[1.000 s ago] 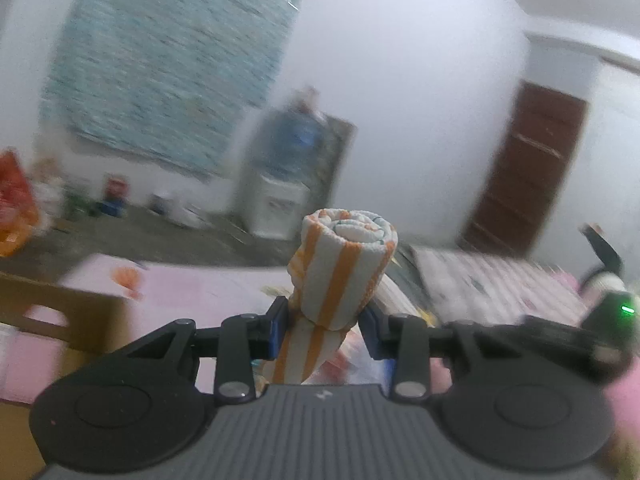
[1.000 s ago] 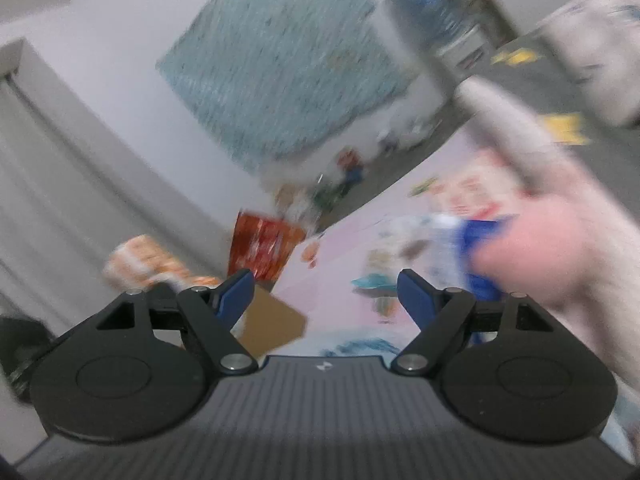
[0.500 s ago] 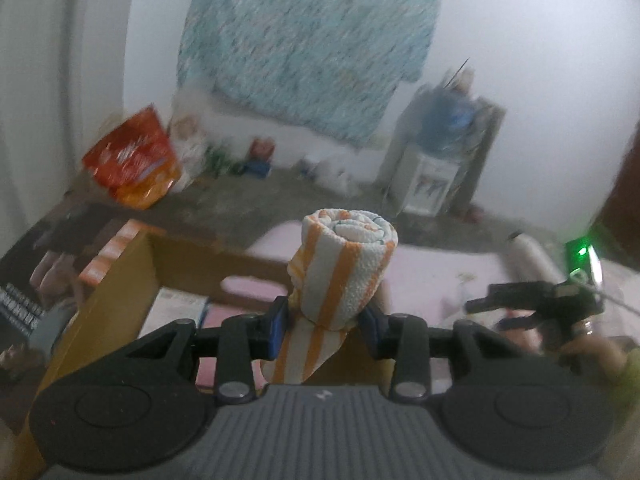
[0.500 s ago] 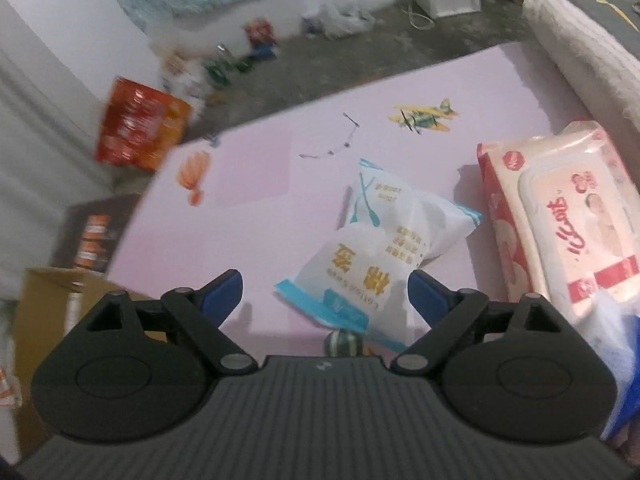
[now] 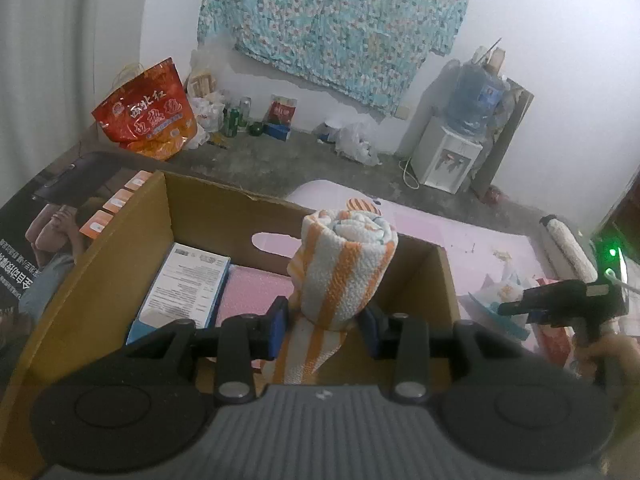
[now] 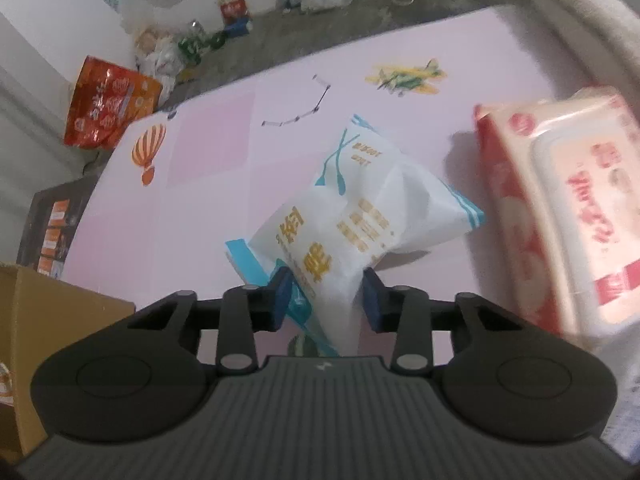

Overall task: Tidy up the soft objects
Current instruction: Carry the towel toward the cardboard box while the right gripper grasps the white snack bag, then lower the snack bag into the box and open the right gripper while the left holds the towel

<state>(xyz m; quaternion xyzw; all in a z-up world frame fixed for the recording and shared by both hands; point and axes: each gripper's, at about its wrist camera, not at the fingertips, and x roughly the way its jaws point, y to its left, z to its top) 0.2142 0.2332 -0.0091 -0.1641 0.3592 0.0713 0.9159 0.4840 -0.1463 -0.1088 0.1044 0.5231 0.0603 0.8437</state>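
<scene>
My left gripper (image 5: 324,322) is shut on a rolled orange-and-white striped towel (image 5: 344,268), which stands upright over the open cardboard box (image 5: 120,264). In the right wrist view, my right gripper (image 6: 326,300) points down at the pink mat (image 6: 200,200). Its jaws are closing on the near end of a white and blue packet (image 6: 360,216), and both blue pads press into it. The right gripper (image 5: 560,304) also shows at the right edge of the left wrist view, past the box wall.
Inside the box lie a blue-and-white carton (image 5: 184,284) and pink bubble wrap (image 5: 252,292). A red-and-pink wipes pack (image 6: 560,208) lies right of the packet, with a white rolled cloth (image 6: 580,8) behind it. A box corner (image 6: 48,320) sits at lower left.
My left gripper has swung left and down with the towel, from facing the room to over the box. My right gripper has dropped to the mat and its wide jaws have closed around the packet.
</scene>
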